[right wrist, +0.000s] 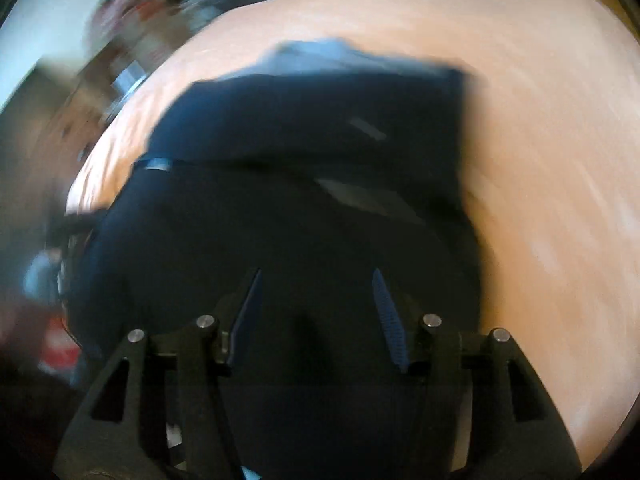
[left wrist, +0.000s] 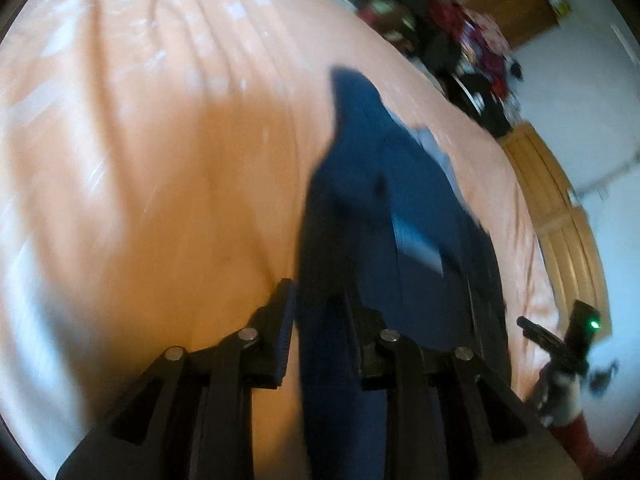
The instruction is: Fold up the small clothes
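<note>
A navy garment (left wrist: 380, 200) lies stretched along a peach bed sheet (left wrist: 160, 160), with pale grey patches (left wrist: 416, 244) on it. My left gripper (left wrist: 316, 308) is shut on its near end, and the cloth bunches between the fingers and runs toward the camera. In the right wrist view the same garment (right wrist: 320, 140) spreads wide and dark under my right gripper (right wrist: 316, 292). That gripper stands open just above the cloth, with nothing clamped between its blue pads (right wrist: 386, 312). The right gripper (left wrist: 576, 340) also shows at the far right of the left wrist view, with a green light on it.
A heap of mixed clothes (left wrist: 460, 40) sits at the bed's far corner. A wooden bed frame (left wrist: 560, 208) runs along the right side of the sheet, with a pale wall (left wrist: 580, 92) beyond. A hand with a red sleeve (left wrist: 572, 420) holds the right gripper. Both views are motion-blurred.
</note>
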